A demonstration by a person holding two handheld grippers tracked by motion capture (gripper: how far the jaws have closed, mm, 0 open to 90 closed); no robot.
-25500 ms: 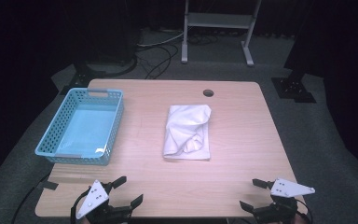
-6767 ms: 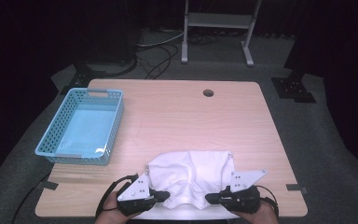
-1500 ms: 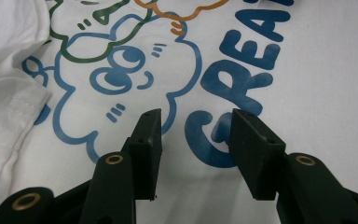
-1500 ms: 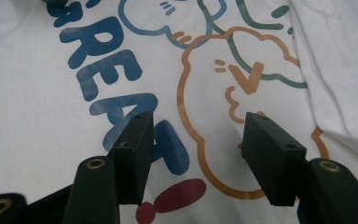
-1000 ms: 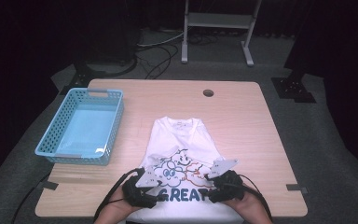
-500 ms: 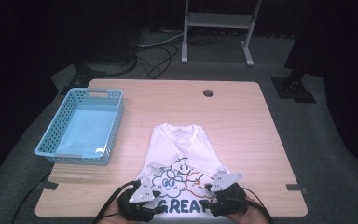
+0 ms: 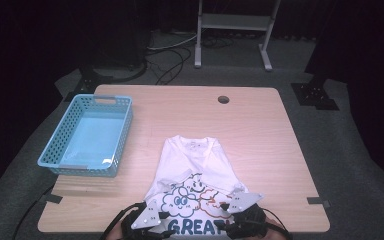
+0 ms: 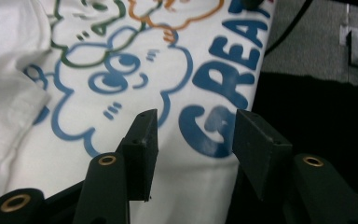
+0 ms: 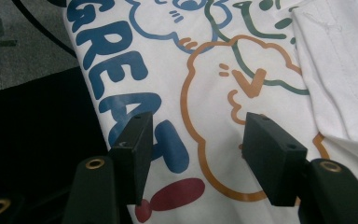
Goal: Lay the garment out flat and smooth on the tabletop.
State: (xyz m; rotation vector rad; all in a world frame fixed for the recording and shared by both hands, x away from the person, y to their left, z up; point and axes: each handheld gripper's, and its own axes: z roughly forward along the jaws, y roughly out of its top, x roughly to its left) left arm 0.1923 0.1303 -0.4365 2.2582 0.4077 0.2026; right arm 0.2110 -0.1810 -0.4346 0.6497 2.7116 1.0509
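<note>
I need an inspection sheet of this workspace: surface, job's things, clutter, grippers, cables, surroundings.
Surface: light wooden table, round hole near far edge.
Job's things: white printed T-shirt lying flat, sleeves folded in, hem hanging over the near edge.
Clutter: blue plastic basket at left, contents not clear.
Grippers: left gripper and right gripper open above the print, nothing pinched.
Cables: black cables on floor.
Surroundings: grey metal stand, dark room.

Open hand-held gripper [image 9: 193,149] hovers over printed white T-shirt [image 9: 261,51].

My white T-shirt [image 7: 195,170]: blue/green/orange cartoon clouds, blue "GREAT" lettering. Basket [image 7: 87,135] light blue; table [image 7: 260,130] pale wood.
</note>
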